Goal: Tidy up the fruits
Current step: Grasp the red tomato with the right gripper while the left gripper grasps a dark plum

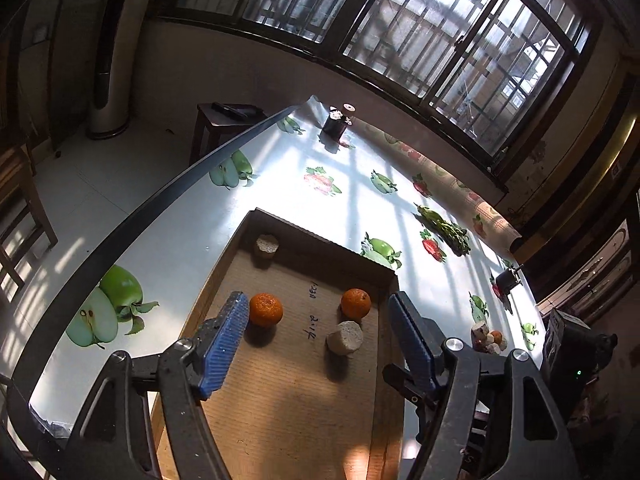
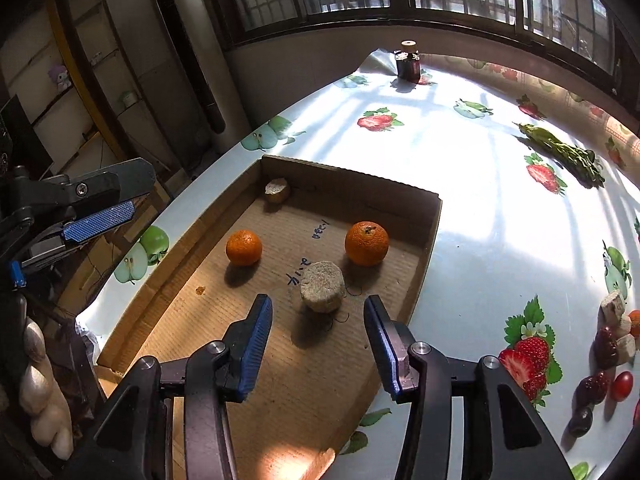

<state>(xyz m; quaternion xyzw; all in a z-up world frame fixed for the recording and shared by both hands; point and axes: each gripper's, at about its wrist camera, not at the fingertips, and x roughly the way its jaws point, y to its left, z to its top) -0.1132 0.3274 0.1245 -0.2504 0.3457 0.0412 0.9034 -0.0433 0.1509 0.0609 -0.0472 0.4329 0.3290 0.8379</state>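
Cardboard tray on the table, holding two oranges and two beige cylindrical pieces. Right gripper, jaws apart and empty, hovers above the tray's near half; the beige cylinder lies just ahead between its fingers, the right orange beyond. Left gripper, also open and empty, has the left orange just beside its left finger.

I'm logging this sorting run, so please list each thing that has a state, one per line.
Left tongs: open, empty, over the tray.
Right tongs: open, empty.
Cardboard tray: open-topped, flat on the table.
Two oranges: whole, in the tray.
Beige round piece: in the tray, ahead of the right tongs.
Dark bottle: upright.
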